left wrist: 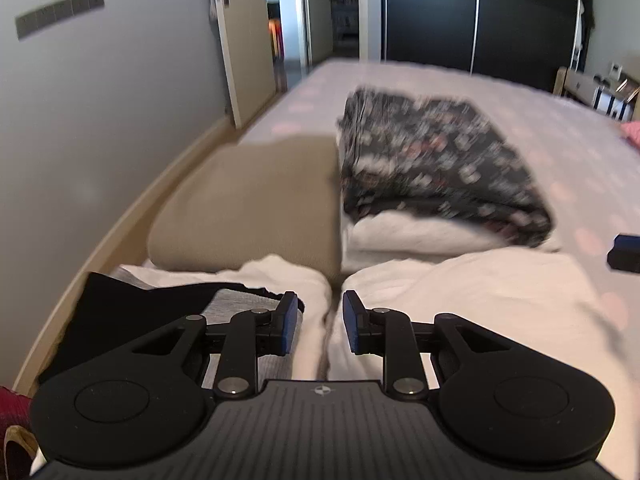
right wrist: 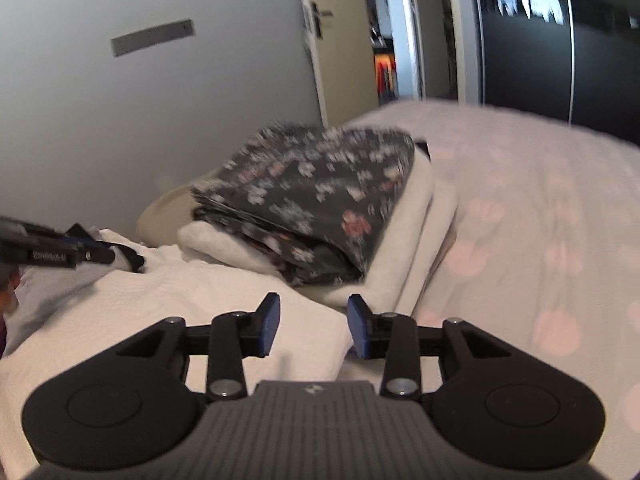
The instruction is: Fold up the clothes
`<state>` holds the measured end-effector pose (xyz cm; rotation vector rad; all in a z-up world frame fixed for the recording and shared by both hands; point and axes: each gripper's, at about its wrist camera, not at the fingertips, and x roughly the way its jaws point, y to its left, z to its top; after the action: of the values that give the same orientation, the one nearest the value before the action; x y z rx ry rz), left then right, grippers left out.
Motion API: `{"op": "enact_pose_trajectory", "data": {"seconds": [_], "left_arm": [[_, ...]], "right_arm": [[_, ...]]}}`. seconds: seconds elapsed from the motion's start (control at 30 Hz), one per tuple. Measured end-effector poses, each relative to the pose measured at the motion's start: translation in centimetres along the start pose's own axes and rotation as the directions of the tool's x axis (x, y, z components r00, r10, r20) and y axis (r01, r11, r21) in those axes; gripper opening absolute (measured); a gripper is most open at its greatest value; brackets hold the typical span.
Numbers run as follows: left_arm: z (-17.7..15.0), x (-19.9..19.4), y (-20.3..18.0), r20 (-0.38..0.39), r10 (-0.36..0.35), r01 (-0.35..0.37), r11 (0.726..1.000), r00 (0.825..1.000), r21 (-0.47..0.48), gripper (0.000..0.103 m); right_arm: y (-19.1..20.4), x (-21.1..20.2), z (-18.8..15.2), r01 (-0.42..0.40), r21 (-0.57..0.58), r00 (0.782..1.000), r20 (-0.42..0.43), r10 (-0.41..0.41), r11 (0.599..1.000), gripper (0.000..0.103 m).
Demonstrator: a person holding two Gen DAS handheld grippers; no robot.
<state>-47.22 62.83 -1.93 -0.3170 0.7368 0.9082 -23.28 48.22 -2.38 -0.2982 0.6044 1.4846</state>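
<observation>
Hovering over white cloth, both grippers' fingers spread, seemingly empty, near folded floral garment.

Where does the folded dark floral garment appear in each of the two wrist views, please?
Left wrist view: folded dark floral garment, right of centre, lying on a white folded item.
Right wrist view: the garment sits at centre, atop that same white item.
Shared landmark: the open door behind it.
</observation>
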Motion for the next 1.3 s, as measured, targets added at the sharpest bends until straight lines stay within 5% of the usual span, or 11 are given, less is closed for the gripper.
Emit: {"op": "enact_pose_trajectory", "data": {"seconds": [0.27,0.43,0.8,1.07,1.3], "left_arm": [[-4.5,-6.7,-5.1,0.039,-0.061,0.059,0.997,0.997,0.053,0.023],[-7.7,-5.2,-6.3,-0.013,-0.010,0.010,1.000,1.000,0.008,0.019],[-9.4,-2.5,-4.9,-0.082,0.015,-0.019,0.998,0.997,-0.053,0.020],[-9.1,-5.8,-7.1,-0.039,0.094,-0.093,0.995,0.995,0.022,0.020],[-10.1,-10.3,-8.8,-0.088,0.081,-0.086,0.995,0.993,-0.046,0.020]], "right_arm": [[6.2,-4.6,-3.8,-0.122,-0.118,0.993,-0.017,0.120,0.986,0.040],[9.5,-3.3,-6.2,-0.092,-0.174,0.995,-0.044,0.086,0.980,0.039],[10.8,2.4,-8.0,-0.036,-0.135,0.986,-0.166,0.013,0.990,0.039],[11.4,-1.1,-6.3,-0.015,-0.126,0.986,-0.165,-0.006,0.992,0.043],[12.4,-5.9,-6.3,-0.014,-0.141,0.989,-0.149,-0.007,0.990,0.056]]}}
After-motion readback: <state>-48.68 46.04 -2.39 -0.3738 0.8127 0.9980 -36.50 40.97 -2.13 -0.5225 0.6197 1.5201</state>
